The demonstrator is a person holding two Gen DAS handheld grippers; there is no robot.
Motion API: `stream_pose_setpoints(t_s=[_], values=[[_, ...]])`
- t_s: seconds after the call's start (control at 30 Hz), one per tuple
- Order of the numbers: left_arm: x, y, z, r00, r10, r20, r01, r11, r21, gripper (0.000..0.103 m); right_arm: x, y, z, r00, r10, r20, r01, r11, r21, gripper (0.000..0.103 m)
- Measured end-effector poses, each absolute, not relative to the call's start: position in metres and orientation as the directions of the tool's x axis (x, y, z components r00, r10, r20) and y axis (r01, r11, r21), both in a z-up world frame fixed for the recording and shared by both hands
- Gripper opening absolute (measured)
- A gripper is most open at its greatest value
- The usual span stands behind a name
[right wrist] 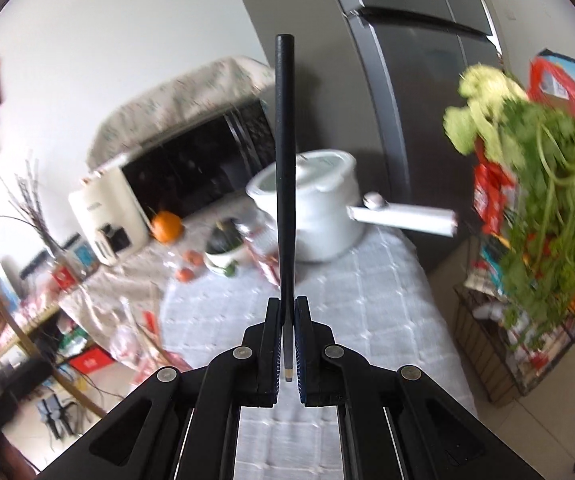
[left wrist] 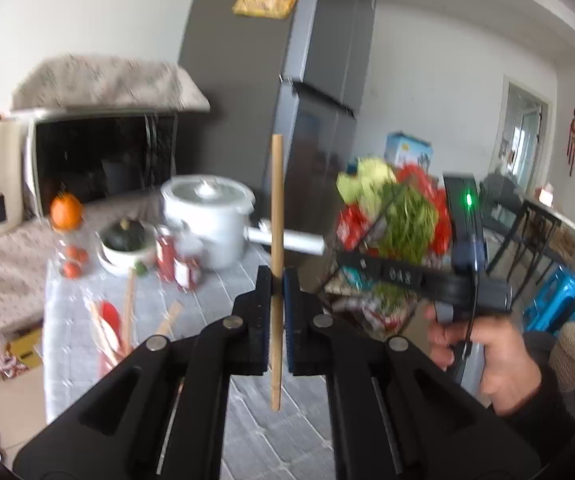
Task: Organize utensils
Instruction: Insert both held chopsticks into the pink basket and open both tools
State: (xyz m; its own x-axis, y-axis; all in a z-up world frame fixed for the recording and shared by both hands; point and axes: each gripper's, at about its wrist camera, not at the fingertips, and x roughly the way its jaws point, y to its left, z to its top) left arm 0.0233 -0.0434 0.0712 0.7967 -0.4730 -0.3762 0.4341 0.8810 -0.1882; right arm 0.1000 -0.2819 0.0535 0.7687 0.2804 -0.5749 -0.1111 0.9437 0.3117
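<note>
1. At lower centre of the left wrist view: left gripper (left wrist: 274,280), jaws pinched narrow on a wooden chopstick (left wrist: 276,208), held upright, its top end rising to mid-frame and its bottom end hanging below the pads.
2. At lower centre of the right wrist view: right gripper (right wrist: 287,306), jaws clamped tight on a black chopstick (right wrist: 285,184), upright, reaching toward the top of the frame, pale tip showing between the pads.
3. On the right of the left wrist view: right gripper's body seen from the side, green light lit, gripped by a hand (left wrist: 491,356) at lower right.
4. At lower left of the left wrist view: more utensils (left wrist: 117,320) lying on the grey checked tablecloth (left wrist: 223,292), among them wooden sticks and something red; blurred, kinds hard to tell.
5. Farther back on the same table: white pot (left wrist: 207,220) with a long handle pointing right, green squash in a bowl (left wrist: 125,240), red jars (left wrist: 179,264) between bowl and pot, orange pumpkin (left wrist: 66,210) and small orange fruits to the left.
6. Behind, upper centre: grey fridge (left wrist: 319,80); left of it, microwave (left wrist: 99,156) under a cloth cover.
7. At right of the right wrist view: leafy greens (right wrist: 535,184) on a wire rack, blurred.
</note>
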Motion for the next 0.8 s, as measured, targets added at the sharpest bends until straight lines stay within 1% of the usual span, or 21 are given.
stream_pose_setpoints(t_s=[0.07,0.13,0.3,0.43,0.5,0.6,0.67,0.8], values=[[0.025,-0.026,0.081,0.835,-0.433,-0.340,0.402,0.902,-0.161,0.007,0.098,-0.272,0.063,0.777,0.310,-0.548,-0.142,0.934,0.326,0.006],[0.031,-0.011,0.082,0.862,-0.389,-0.326,0.360,0.921,-0.146,0.007,0.098,-0.260,0.071,0.783,0.338,-0.522,-0.176,0.926,0.335,0.006],[0.049,0.027,0.068,0.911,-0.288,-0.294,0.249,0.955,-0.164,0.007,0.103,-0.226,0.083,0.781,0.391,-0.486,-0.257,0.912,0.320,0.006],[0.058,0.045,0.046,0.924,-0.254,-0.286,0.199,0.958,-0.208,0.007,0.104,-0.200,0.082,0.758,0.441,-0.480,-0.318,0.893,0.317,0.006],[0.063,0.048,0.034,0.925,-0.236,-0.297,0.184,0.964,-0.192,0.007,0.104,-0.191,0.082,0.751,0.455,-0.478,-0.337,0.887,0.315,0.006],[0.070,0.051,0.026,0.936,-0.214,-0.280,0.176,0.972,-0.154,0.007,0.101,-0.184,0.083,0.750,0.467,-0.468,-0.351,0.881,0.317,0.006],[0.075,0.052,0.019,0.931,-0.214,-0.295,0.179,0.974,-0.142,0.007,0.100,-0.179,0.084,0.750,0.475,-0.460,-0.361,0.877,0.318,0.006],[0.087,0.045,-0.001,0.911,-0.197,-0.362,0.174,0.980,-0.094,0.007,0.098,-0.171,0.087,0.747,0.494,-0.445,-0.380,0.867,0.323,0.006]])
